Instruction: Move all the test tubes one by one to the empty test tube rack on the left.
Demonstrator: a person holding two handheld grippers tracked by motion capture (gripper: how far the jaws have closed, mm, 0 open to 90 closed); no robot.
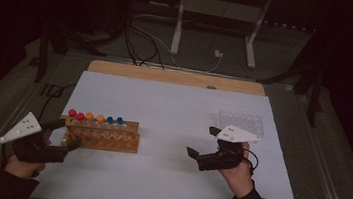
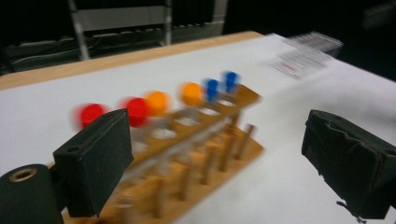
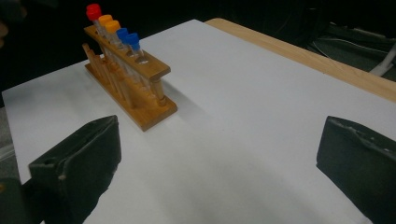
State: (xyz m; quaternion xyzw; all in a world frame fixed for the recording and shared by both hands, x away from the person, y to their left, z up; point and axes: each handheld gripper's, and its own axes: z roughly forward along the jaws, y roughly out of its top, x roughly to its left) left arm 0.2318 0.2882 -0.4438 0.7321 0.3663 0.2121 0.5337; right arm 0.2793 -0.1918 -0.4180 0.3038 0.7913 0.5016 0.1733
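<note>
A wooden test-tube rack (image 1: 104, 139) stands at the left of the white sheet (image 1: 179, 105). It holds several capped tubes (image 1: 95, 118) in a row: red, orange, then blue. My left gripper (image 1: 70, 133) is open at the rack's left end, its jaws set wide with nothing between them. In the left gripper view the rack (image 2: 201, 154) looks close and blurred beyond the left gripper (image 2: 217, 140). My right gripper (image 1: 202, 141) is open over bare sheet at mid-right and points toward the rack (image 3: 135, 88), which is well apart from the right gripper (image 3: 219, 144).
A clear plastic well tray (image 1: 242, 121) lies at the back right of the sheet, behind my right hand. The wooden table edge (image 1: 177, 77) runs along the far side. Metal frame legs and cables stand on the dark floor beyond.
</note>
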